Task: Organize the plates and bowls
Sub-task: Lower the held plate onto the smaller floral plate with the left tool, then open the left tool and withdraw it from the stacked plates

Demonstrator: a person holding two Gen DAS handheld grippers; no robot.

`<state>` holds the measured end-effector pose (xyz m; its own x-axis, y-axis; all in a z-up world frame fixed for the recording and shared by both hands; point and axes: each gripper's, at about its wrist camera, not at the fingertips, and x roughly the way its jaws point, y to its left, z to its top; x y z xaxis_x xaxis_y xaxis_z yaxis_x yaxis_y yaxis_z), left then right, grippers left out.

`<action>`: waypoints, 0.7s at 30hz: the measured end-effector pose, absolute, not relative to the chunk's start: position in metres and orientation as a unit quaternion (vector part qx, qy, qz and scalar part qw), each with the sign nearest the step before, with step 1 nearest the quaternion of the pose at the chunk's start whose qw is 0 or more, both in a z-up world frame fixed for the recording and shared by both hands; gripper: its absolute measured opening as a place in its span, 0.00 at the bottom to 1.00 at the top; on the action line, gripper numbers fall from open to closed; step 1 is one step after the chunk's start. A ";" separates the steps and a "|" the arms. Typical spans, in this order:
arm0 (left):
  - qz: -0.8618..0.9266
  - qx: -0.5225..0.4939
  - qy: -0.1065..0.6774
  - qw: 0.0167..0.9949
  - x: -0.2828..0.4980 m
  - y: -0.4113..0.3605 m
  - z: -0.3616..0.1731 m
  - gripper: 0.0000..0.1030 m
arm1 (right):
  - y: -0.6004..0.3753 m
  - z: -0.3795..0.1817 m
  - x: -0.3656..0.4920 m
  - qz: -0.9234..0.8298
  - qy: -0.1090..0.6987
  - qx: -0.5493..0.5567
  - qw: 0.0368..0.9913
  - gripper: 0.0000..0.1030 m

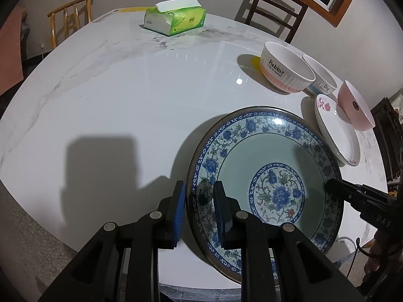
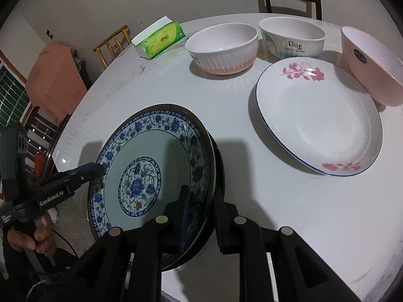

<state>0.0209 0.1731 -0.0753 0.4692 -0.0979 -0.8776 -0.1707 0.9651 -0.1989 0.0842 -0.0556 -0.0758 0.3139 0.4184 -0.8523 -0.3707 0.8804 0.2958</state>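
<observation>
Both grippers on the blue floral plate (image 1: 267, 183), opposite rims. Left gripper (image 1: 199, 214): rim sits between the pads, one pad under the rim, one on the patterned border, but contact isn't clear, so can't tell if it's pinching. Right gripper (image 2: 201, 214): same, fingers straddle the far rim, pinch not confirmable. Plate is tilted, at the near edge of the white table (image 1: 126, 100), overhanging it slightly.

Toward the right edge: white plate with pink flowers (image 2: 320, 115), flat. Behind it, "Rabbit" bowl (image 2: 223, 47), "Dog" bowl (image 2: 292, 37), pink bowl (image 2: 372, 68). Tissue box (image 1: 175, 16) at the far edge.
</observation>
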 end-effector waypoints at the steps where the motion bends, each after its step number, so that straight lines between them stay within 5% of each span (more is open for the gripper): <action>1: 0.022 -0.132 0.515 0.847 0.021 0.174 -0.076 0.18 | -0.055 -0.076 0.083 0.242 0.532 0.018 0.811 0.19; 21: 0.063 -0.128 0.487 0.861 0.012 0.171 -0.057 0.28 | -0.044 -0.064 0.073 0.216 0.497 -0.064 0.838 0.24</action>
<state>0.0118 0.1713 -0.0574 0.5167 -0.0158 -0.8560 -0.2341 0.9591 -0.1590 0.0726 -0.0439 -0.0639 0.4120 0.2974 -0.8613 -0.4251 0.8988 0.1070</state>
